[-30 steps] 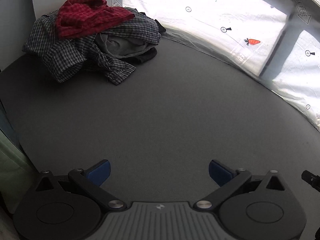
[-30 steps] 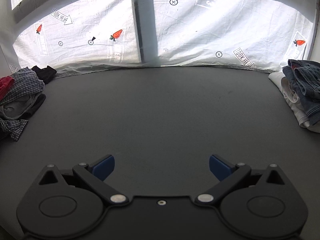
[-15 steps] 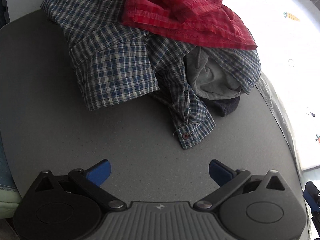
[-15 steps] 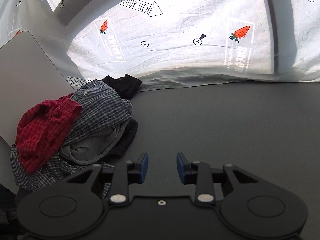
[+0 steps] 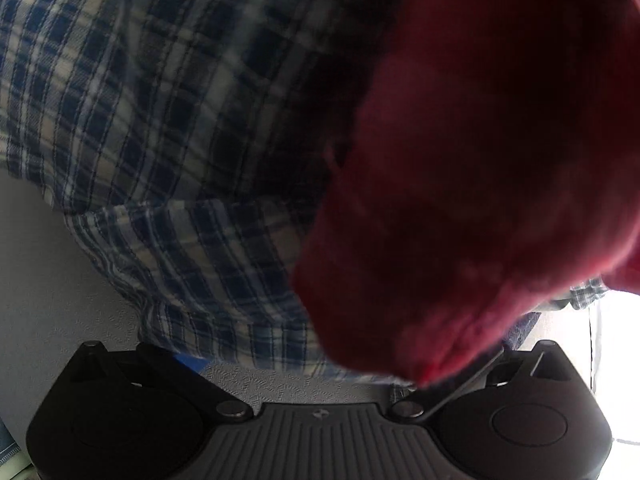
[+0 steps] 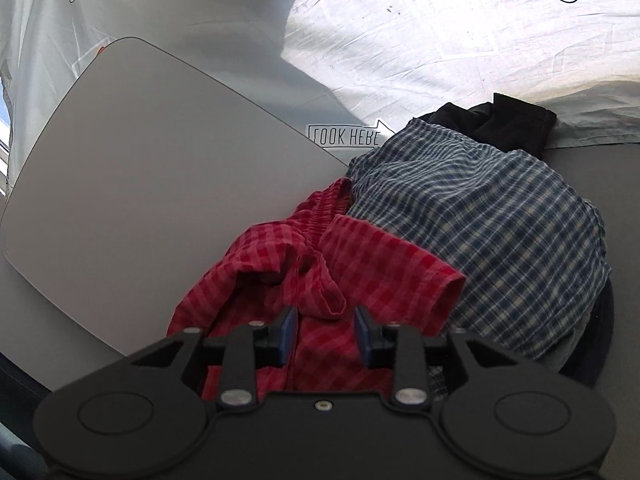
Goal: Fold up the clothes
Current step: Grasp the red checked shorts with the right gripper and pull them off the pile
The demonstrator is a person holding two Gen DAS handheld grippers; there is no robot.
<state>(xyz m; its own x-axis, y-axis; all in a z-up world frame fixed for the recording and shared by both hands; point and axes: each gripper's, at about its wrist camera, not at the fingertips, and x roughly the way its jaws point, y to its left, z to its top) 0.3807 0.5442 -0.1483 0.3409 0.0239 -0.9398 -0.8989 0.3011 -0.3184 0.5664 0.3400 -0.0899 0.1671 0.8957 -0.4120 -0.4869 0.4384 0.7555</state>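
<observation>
A crumpled red checked shirt (image 6: 352, 272) lies on top of a blue plaid shirt (image 6: 492, 216) in a pile on the grey table (image 6: 600, 168). My right gripper (image 6: 325, 332) hovers low over the red shirt. Its jaws stand partly apart and are opening, with red cloth showing in the gap and neither pad pressing on it. In the left wrist view the pile fills the picture, with the blue plaid shirt (image 5: 168, 128) on the left and the red shirt (image 5: 472, 184) on the right. My left gripper (image 5: 320, 356) is spread wide, pushed against the pile, and the cloth hides its fingertips.
A black garment (image 6: 504, 120) sits at the far end of the pile. A grey rounded board (image 6: 152, 168) leans behind the clothes on the left. A white printed sheet (image 6: 440, 48) hangs at the back.
Both grippers have swung to the clothes pile and closed in on it. The right jaws went from wide to nearly shut, then parted a little. The left view is now filled with cloth.
</observation>
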